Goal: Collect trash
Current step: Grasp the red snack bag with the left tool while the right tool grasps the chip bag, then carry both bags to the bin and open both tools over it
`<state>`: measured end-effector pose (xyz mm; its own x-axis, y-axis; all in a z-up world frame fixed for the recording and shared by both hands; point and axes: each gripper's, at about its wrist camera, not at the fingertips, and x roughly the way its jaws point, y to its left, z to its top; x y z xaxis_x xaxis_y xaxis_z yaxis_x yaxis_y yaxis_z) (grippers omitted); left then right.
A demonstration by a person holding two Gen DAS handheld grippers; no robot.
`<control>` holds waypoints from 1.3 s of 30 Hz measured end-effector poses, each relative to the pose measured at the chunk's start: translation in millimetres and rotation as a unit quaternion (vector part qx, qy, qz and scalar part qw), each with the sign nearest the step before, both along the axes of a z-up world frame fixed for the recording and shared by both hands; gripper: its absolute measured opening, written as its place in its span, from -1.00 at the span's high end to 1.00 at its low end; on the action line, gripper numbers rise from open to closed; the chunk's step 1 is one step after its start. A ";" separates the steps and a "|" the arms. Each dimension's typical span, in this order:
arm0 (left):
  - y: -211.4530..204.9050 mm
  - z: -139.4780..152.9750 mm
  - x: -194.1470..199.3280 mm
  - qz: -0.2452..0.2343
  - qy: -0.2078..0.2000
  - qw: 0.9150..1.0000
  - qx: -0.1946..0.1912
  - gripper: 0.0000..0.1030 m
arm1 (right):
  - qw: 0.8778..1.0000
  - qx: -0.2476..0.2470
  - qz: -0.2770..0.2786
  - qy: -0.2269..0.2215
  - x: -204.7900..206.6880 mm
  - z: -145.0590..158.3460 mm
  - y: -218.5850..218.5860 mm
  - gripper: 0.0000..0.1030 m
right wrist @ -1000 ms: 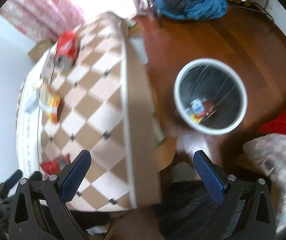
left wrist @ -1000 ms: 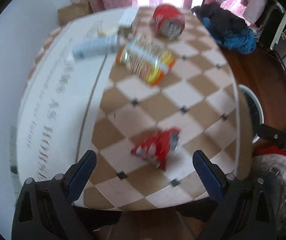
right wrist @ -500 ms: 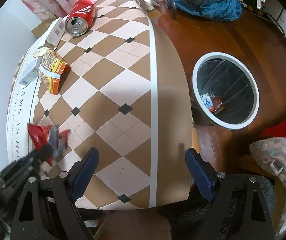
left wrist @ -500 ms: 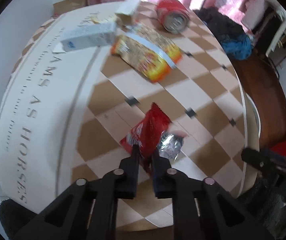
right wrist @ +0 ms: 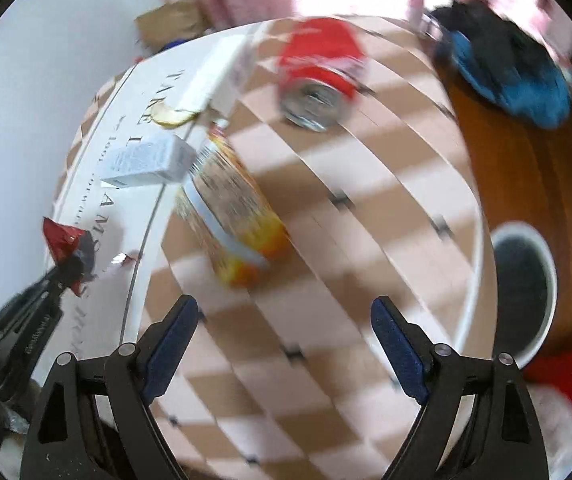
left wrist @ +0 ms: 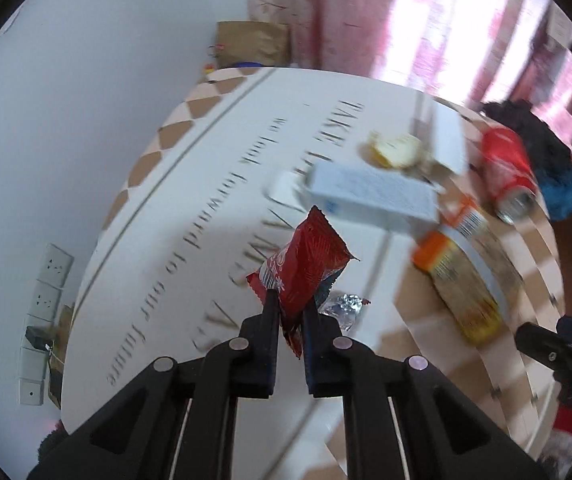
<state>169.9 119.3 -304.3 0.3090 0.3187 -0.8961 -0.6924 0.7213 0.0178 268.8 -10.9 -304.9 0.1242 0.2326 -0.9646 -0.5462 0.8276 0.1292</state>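
My left gripper (left wrist: 289,312) is shut on a red snack wrapper (left wrist: 306,264) and holds it lifted above the table; it also shows at the left of the right wrist view (right wrist: 63,240). My right gripper (right wrist: 283,320) is open and empty above the checkered table (right wrist: 326,240), facing a yellow-orange snack bag (right wrist: 233,208). A red soda can (right wrist: 318,76) lies on its side farther back. A white-blue carton (right wrist: 145,160) lies to the left. The white-rimmed trash bin (right wrist: 526,292) stands on the floor to the right.
A white flat box (left wrist: 444,140) and a yellowish scrap (left wrist: 394,150) lie at the table's back. Blue and black clothes (right wrist: 506,72) lie on the wooden floor. A white wall (left wrist: 65,120) and a power strip (left wrist: 41,320) are at the left.
My left gripper closed on the red wrapper and lifted it off the table, swinging left. My right gripper moved from beside the bin to over the table toward the snack bag.
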 end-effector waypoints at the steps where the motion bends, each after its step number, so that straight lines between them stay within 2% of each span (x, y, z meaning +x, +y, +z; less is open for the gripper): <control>1: 4.8 -2.2 0.0 0.004 0.001 1.000 -0.002 0.85 | 1.000 -0.007 0.017 -0.003 4.2 -2.3 15.6 -0.74; 6: 23.3 -12.1 3.2 0.016 0.004 1.000 -0.015 0.86 | 0.995 -0.061 0.074 -0.018 14.1 -22.9 71.6 -0.74; 11: 28.0 -20.4 4.2 0.017 0.011 1.000 -0.022 0.86 | 0.994 -0.080 0.080 -0.013 21.8 -44.9 90.4 -0.71; 13: 29.7 -22.9 3.7 0.017 0.012 0.999 -0.025 0.85 | 0.993 -0.083 0.077 -0.014 22.4 -50.9 92.8 -0.23; 14: 30.4 -23.3 2.8 0.017 0.012 0.999 -0.025 0.86 | 0.994 -0.079 0.075 -0.022 22.0 -50.2 92.9 -0.20; 16: 32.6 -24.3 2.3 0.016 0.012 1.000 -0.024 0.86 | 0.995 -0.070 0.070 -0.031 20.7 -48.0 91.4 0.14; 17: 33.0 -24.3 1.9 0.015 0.013 1.000 -0.023 0.86 | 0.995 -0.068 0.066 -0.034 20.1 -47.6 91.2 0.21; 19: 32.7 -23.4 0.9 0.015 0.013 1.000 -0.024 0.86 | 0.996 -0.061 0.059 -0.036 19.0 -46.6 89.8 0.50; 20: 32.5 -22.4 0.1 0.014 0.012 1.000 -0.024 0.86 | 0.996 -0.058 0.055 -0.037 18.6 -46.0 87.9 0.56; 22: 31.0 -18.3 -1.8 0.011 0.011 1.000 -0.020 0.86 | 0.997 -0.048 0.047 -0.036 16.3 -44.5 81.2 0.62; 29: 15.1 10.8 -8.1 -0.009 -0.002 1.000 -0.001 0.86 | 0.999 0.005 0.013 -0.039 4.5 -19.9 54.3 0.65; 39: -45.3 86.8 0.7 -0.075 -0.057 0.995 0.026 0.86 | 0.993 0.090 -0.045 -0.056 -9.0 43.1 -16.6 0.65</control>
<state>170.6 74.0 -217.5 0.4546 0.3067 -0.8363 -0.5773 0.8164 -0.0144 259.8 -27.5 -261.8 0.2571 0.3836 -0.8870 -0.4904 0.8427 0.2223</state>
